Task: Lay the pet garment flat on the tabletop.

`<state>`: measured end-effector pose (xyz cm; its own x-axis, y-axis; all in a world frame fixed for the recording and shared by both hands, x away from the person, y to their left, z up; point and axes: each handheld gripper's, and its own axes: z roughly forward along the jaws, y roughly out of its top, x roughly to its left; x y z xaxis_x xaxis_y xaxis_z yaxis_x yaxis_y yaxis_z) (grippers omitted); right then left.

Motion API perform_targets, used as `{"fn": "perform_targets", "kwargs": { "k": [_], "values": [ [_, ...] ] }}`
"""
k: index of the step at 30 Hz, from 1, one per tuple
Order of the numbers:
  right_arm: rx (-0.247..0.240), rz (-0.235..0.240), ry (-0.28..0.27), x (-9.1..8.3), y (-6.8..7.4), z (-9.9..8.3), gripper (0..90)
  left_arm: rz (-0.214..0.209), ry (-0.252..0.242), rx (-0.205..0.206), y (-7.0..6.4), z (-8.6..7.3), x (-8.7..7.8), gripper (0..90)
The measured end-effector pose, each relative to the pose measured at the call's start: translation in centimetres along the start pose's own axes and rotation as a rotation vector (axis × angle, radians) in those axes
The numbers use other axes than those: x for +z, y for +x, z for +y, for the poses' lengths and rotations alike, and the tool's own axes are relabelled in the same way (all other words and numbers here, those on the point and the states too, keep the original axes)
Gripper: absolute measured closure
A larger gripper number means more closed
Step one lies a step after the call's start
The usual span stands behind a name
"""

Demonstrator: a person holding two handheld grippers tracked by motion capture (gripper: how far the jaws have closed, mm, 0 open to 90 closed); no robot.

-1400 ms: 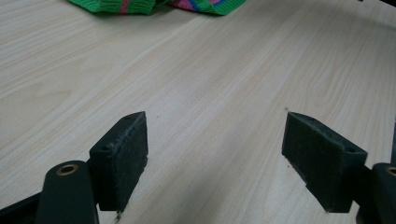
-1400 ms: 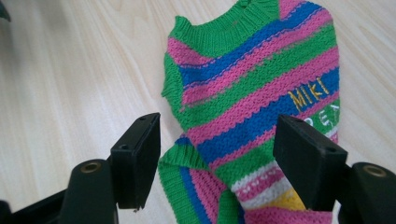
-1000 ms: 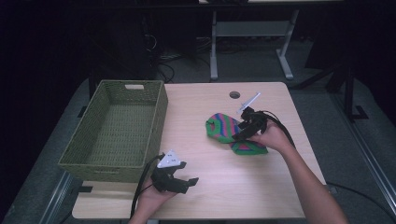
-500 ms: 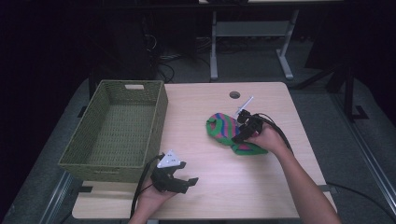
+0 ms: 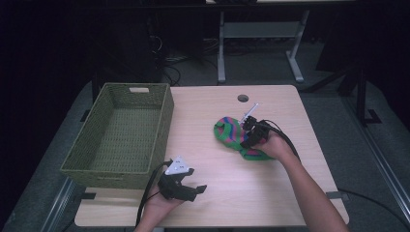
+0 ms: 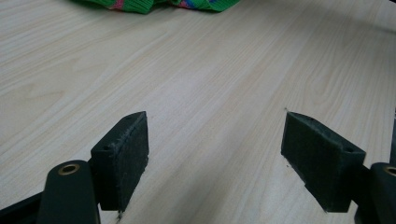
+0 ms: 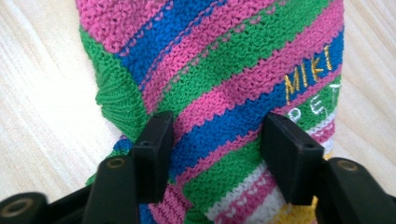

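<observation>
A knitted piece [image 5: 226, 133] striped green, pink and blue lies on the wooden table [image 5: 290, 106], right of centre. My right gripper [image 5: 247, 137] is down on it. In the right gripper view the jaws stand apart and straddle a band of the knit [image 7: 224, 60], which carries yellow lettering; my right gripper [image 7: 217, 140] is open. My left gripper [image 5: 197, 189] rests near the table's front edge, left of centre. It [image 6: 215, 154] is open over bare wood, with the knit's edge [image 6: 140, 4] far ahead.
A green woven basket [image 5: 167, 116] stands empty on the table's left side. A round cable hole [image 5: 242, 98] sits near the far edge. Bare wood lies between the two grippers. Dark floor and a metal stand lie beyond the table.
My right gripper has shifted slightly left and lower onto the knit. The left gripper has stayed where it was.
</observation>
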<state>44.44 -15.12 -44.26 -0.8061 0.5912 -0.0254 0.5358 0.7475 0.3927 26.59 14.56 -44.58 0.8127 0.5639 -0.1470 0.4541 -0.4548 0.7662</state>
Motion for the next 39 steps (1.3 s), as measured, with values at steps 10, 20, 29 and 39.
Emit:
{"fn": "perform_targets", "kwargs": {
  "k": [10, 20, 29, 39],
  "values": [
    [0.032, -0.031, 0.021, -0.1, 0.1, 0.5, 59.6, 0.007, -0.007, -0.004, 0.1, 0.0, -0.2, 23.0],
    [0.072, -0.030, -0.001, -0.2, -0.1, 0.2, 66.6, -0.005, -0.006, -0.001, -0.2, 0.1, 0.0, 23.1],
    [0.140, 0.025, -0.067, -0.8, -1.1, -0.6, 72.9, 0.004, -0.007, -0.007, 0.1, 0.0, -0.2, 23.1],
    [0.164, 0.053, -0.108, -1.9, -1.4, -0.9, 73.5, -0.001, -0.006, -0.007, 0.0, 0.0, -0.1, 23.1]
  ]
}}
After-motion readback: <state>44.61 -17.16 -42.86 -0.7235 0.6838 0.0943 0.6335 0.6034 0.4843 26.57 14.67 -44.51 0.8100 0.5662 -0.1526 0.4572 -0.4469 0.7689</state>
